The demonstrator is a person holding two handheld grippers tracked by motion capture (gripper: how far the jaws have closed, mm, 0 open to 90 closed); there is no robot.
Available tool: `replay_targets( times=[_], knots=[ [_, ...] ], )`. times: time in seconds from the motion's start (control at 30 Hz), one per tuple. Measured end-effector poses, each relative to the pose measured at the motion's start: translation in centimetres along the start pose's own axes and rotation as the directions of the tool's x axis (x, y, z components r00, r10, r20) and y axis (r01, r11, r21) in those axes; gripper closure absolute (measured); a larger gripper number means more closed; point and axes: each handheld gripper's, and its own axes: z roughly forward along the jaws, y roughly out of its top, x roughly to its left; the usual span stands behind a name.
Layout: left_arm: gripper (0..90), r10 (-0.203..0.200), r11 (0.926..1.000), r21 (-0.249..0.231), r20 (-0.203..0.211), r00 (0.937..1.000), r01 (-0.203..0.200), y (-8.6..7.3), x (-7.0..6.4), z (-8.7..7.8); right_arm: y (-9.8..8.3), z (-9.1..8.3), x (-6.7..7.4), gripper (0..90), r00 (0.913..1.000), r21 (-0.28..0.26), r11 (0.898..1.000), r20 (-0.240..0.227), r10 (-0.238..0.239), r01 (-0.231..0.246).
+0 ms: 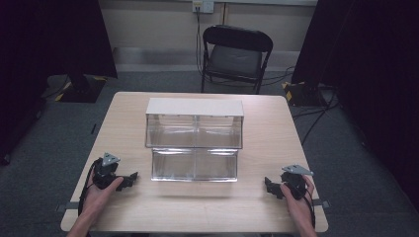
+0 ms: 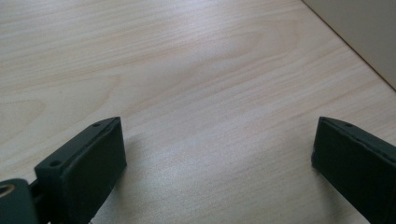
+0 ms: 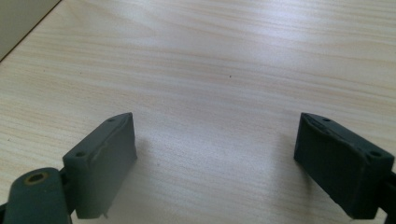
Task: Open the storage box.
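Item: clear two-tier organizer (image 1: 194,143), bench (image 1: 267,207) centre, untouched. My left hand-held gripper (image 1: 129,179) near-left, jaws spread, empty. My right hand-held gripper (image 1: 269,184) near-right, jaws spread, empty. Progress: nothing begun; reach and grasp remain.

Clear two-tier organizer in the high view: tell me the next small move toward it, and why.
Probably bring both grippers inward toward the clear two-tier organizer. The left gripper and right gripper rest on the table off its two front corners, jaws wide apart with bare wood between them, pointing inward. Nothing is held, so closing that gap likely comes first.
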Motion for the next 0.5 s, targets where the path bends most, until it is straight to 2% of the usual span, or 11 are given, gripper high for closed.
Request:
replay_targets(
  times=[0.3, 0.33, 0.37, 0.5],
  knots=[
    [10.7, 0.009, 0.9999, -0.006, -0.003, 1.0, -0.009, -0.1, 0.3, -0.5, 0.0, 0.0, 0.0, 11.9, 1.0, 0.0, 1.0, 0.0, 0.0, 0.0],
    [16.4, -0.014, 0.9998, -0.011, 0.002, 0.9999, 0.014, -0.1, 0.4, -0.7, 0.0, 0.0, 0.0, 11.9, 1.0, 0.0, 1.0, 0.0, 0.0, 0.0],
    [16.1, -0.022, 0.9997, -0.011, 0.017, 0.9996, 0.023, -0.1, 0.4, -0.7, 0.0, 0.0, 0.0, 11.8, 1.0, 0.001, 1.0, 0.001, 0.001, -0.001],
    [18.9, -0.017, 0.9997, -0.016, 0.047, 0.9988, 0.018, -0.1, 0.3, -1.3, 0.0, 0.0, 0.0, 11.8, 1.0, 0.0, 1.0, 0.0, 0.0, 0.0]
  ],
)
